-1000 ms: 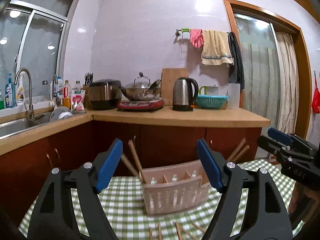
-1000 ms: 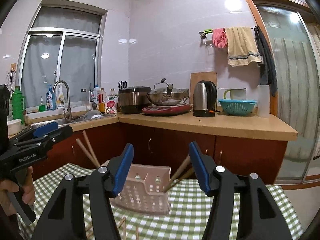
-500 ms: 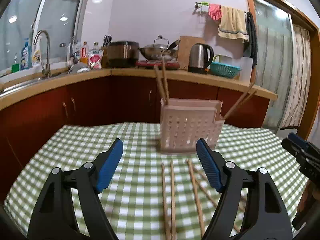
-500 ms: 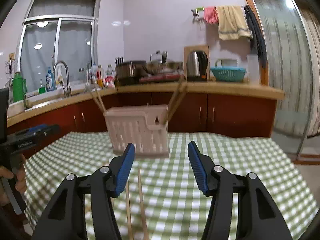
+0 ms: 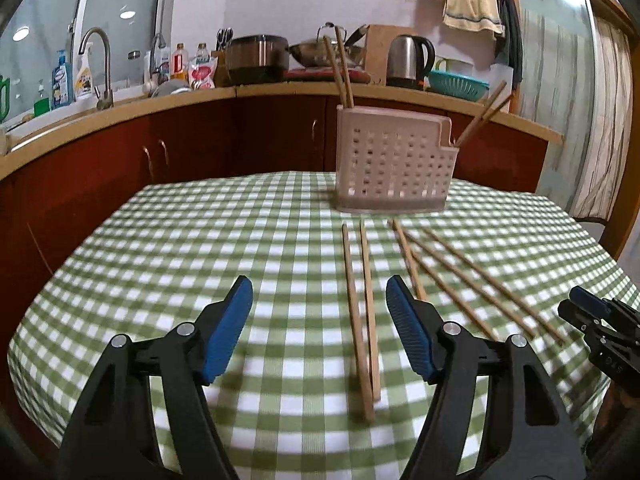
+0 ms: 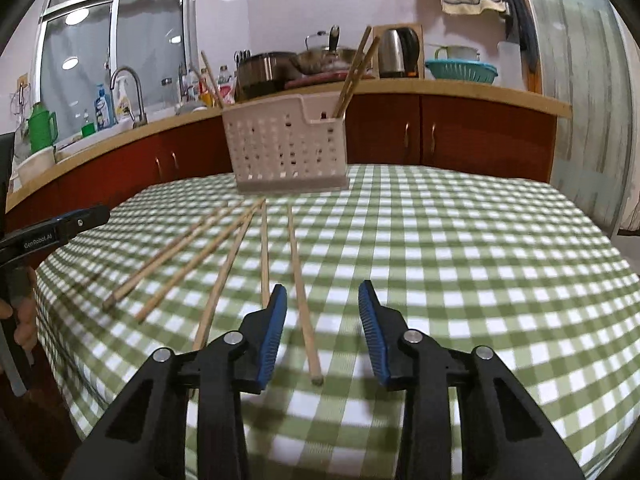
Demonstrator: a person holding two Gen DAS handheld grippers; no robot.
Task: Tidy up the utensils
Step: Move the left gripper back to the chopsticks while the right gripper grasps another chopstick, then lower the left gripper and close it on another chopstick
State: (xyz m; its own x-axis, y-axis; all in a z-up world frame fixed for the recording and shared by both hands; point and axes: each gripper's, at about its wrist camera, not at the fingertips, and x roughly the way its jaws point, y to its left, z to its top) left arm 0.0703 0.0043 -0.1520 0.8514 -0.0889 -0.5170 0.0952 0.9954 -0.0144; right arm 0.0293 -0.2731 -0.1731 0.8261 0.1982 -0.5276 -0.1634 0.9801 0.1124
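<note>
A white perforated utensil holder [image 5: 394,164] stands at the far side of the green checked tablecloth [image 5: 240,248], with chopsticks leaning out at both ends; it also shows in the right wrist view [image 6: 286,146]. Several wooden chopsticks [image 5: 362,304] lie loose on the cloth in front of it, also seen in the right wrist view [image 6: 302,284]. My left gripper [image 5: 320,300] is open and empty above the cloth, left of a chopstick pair. My right gripper [image 6: 322,300] is open and empty, with the near end of one chopstick between its fingers' line.
Behind the table runs a wooden counter [image 5: 280,90] with a kettle [image 5: 410,62], wok, rice cooker and sink tap [image 5: 96,68]. The table edge drops off at the left and right. The right gripper [image 5: 600,332] shows at the left view's right edge.
Both grippers have tilted downward and dropped toward the table. The loose chopsticks on the cloth have come into full view. Both stay open.
</note>
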